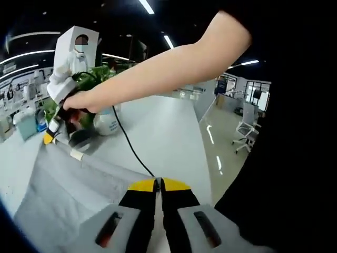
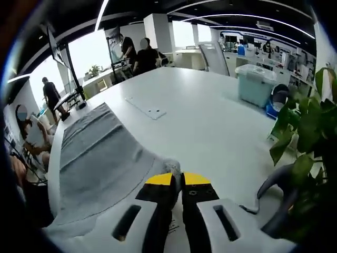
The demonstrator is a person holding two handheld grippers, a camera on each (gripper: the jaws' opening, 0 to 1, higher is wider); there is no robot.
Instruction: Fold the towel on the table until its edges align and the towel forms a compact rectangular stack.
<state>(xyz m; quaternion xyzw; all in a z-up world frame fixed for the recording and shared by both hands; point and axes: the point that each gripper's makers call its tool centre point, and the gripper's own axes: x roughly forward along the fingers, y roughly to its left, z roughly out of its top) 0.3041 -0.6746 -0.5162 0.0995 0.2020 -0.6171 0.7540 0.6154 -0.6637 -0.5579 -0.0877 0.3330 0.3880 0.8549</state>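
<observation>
Gripping: both tools clamp towel edges
Towel: one grey towel (image 2: pixel 100 158) on white counter (image 2: pixel 210 121)
Left tool (image 1: pixel 158 184): closed on towel
Right tool (image 2: pixel 177 179): closed on towel
Plant: one potted plant (image 2: pixel 305 153), far right

No text can be read in either view. The white pot (image 1: pixel 108 125) beside the plant carries a small blue mark, too blurred to make out.

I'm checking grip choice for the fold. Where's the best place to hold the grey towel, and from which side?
At its corners, coming in flat along the table from outside the edge. The grey towel lies spread thin, so only an edge pinches. The right gripper looks shut on one corner; the left gripper on another.
</observation>
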